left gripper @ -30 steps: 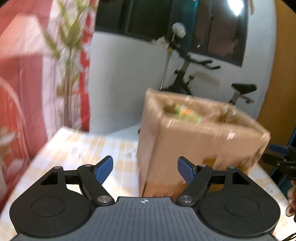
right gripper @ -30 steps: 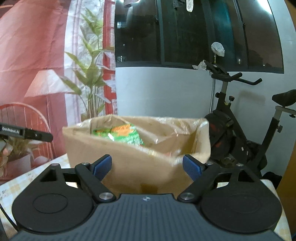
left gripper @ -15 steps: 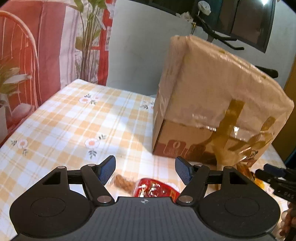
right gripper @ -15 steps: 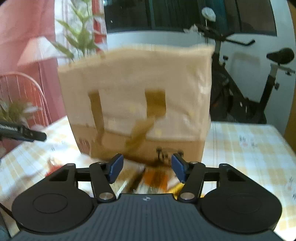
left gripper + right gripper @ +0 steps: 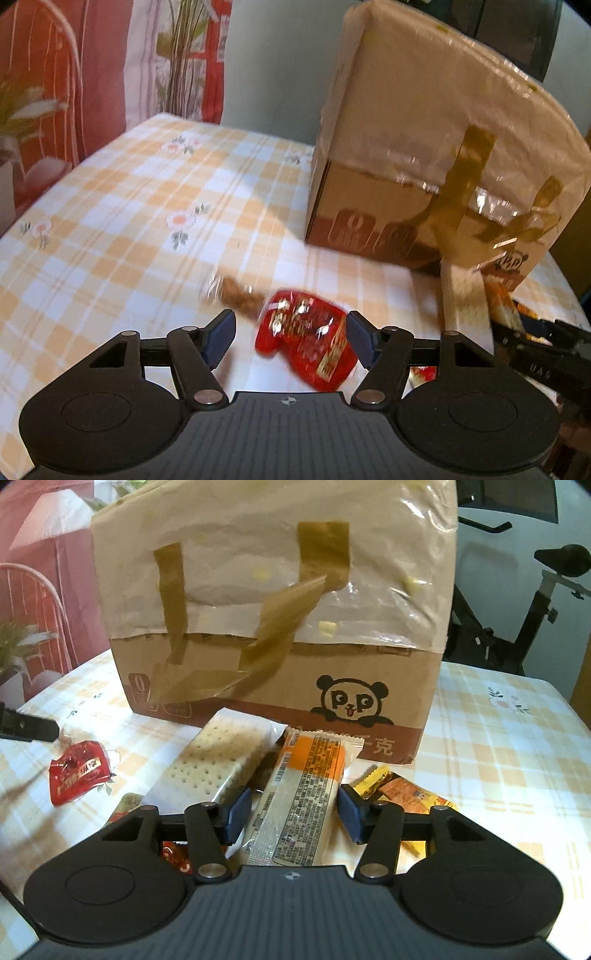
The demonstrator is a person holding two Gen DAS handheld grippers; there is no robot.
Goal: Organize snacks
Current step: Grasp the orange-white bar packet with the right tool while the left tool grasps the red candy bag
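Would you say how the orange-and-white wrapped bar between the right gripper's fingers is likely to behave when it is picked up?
The orange-and-white wrapped bar looks long and flat, so it probably stays fairly stiff and will not roll. Its glossy film may be slippery against the pads. It leans on the cracker pack, so lifting it could nudge that pack.

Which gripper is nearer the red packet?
Left. The left gripper straddles the red packet, jaws closing but not yet pressing. The right gripper sits off to the side, around an orange-and-white packet by the box.
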